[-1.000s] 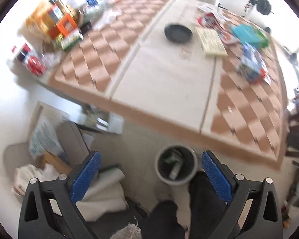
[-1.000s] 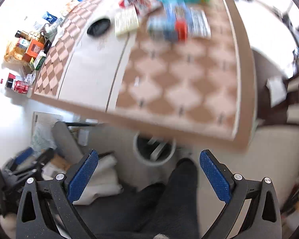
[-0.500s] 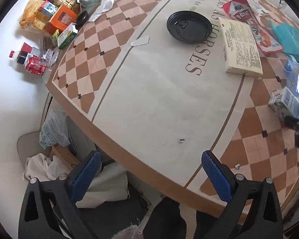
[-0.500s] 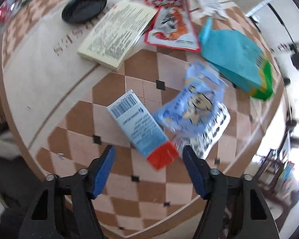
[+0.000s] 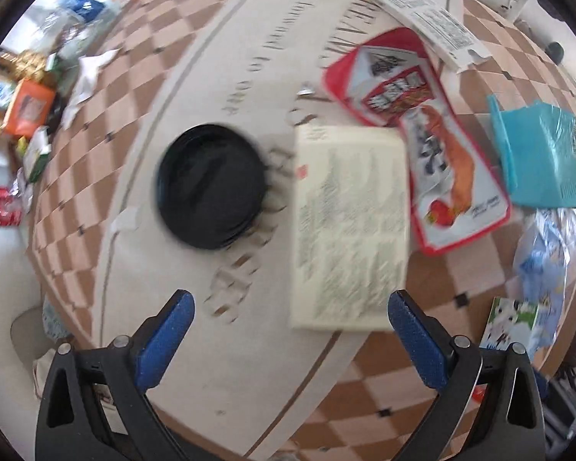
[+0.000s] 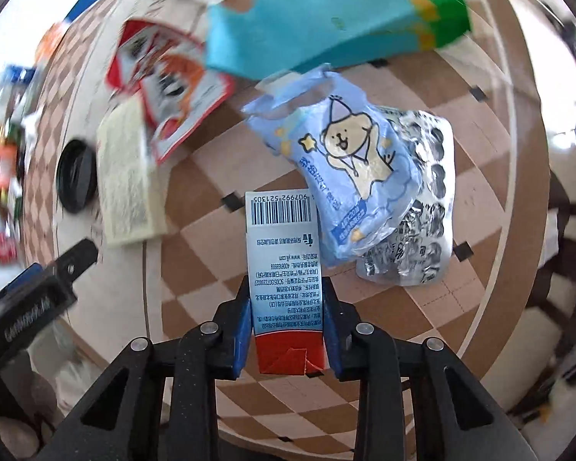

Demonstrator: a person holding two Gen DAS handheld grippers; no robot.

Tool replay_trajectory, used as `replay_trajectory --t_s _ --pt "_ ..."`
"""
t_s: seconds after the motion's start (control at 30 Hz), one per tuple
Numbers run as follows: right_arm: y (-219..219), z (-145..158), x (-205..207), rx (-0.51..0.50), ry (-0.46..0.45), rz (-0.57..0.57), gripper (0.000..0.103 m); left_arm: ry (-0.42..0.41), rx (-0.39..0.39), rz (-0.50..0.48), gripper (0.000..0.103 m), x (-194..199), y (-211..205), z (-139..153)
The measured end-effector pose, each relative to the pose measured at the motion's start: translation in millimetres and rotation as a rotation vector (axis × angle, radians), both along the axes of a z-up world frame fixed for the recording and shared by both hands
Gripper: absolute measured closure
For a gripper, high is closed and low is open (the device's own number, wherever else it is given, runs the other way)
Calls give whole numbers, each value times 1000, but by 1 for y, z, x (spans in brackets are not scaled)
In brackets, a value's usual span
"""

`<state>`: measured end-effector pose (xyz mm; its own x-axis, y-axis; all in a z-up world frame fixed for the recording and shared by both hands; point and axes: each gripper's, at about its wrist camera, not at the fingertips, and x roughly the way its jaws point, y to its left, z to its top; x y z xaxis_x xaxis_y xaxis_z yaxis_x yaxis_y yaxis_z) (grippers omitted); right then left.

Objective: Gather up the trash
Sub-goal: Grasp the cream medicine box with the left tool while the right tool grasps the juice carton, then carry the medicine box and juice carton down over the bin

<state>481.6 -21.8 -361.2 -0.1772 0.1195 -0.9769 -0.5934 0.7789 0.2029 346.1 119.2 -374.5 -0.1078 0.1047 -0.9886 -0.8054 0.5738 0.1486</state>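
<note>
On the checkered table most trash is uncollected: black lid, cream box, red wrapper. The right gripper, jaws just closing, pinches the small carton by its red end; the left gripper hangs wide, the box just ahead

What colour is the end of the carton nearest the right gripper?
Red, on the carton; clearest in the right wrist view.

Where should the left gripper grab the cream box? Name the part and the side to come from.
Take the cream box across its short width, near the end closest to the left gripper, coming straight down. It lies flat and its long edges look clear, while the red packet crowds its far corner.
</note>
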Motion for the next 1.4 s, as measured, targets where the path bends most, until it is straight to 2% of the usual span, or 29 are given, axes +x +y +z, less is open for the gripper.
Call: replay_trajectory --t_s 0.2,0.23,0.27,0.3,0.53,0.6,0.73,1.03,1.23,1.4 --pt "-7 -10 21 -4 22 -64 70 23 -90 -36 1 28 6 -30" --pt "-6 -11 25 -5 25 -65 70 21 -91 -39 7 30 7 -31" --pt "-5 -11 27 -5 23 -60 70 21 -93 -37 27 31 7 -33" --pt "-5 -11 28 -5 21 -54 70 -5 -103 -25 33 29 9 -32" --pt "-5 -8 48 5 5 -25 70 -24 -48 -17 33 8 2 -13" --pt "-5 -7 26 10 -7 -27 70 -24 -10 -20 33 -6 -8 -4" --pt "-15 1 16 32 -15 -28 70 -43 58 -7 33 -38 -34 20" --pt "-45 38 -42 113 -56 -18 70 -142 163 50 33 -117 -93 68" --pt "-83 63 -97 176 -73 -34 70 -217 179 44 33 -170 -120 90" --pt "-129 74 -159 222 -65 -38 70 -271 128 40 33 -237 -155 90"
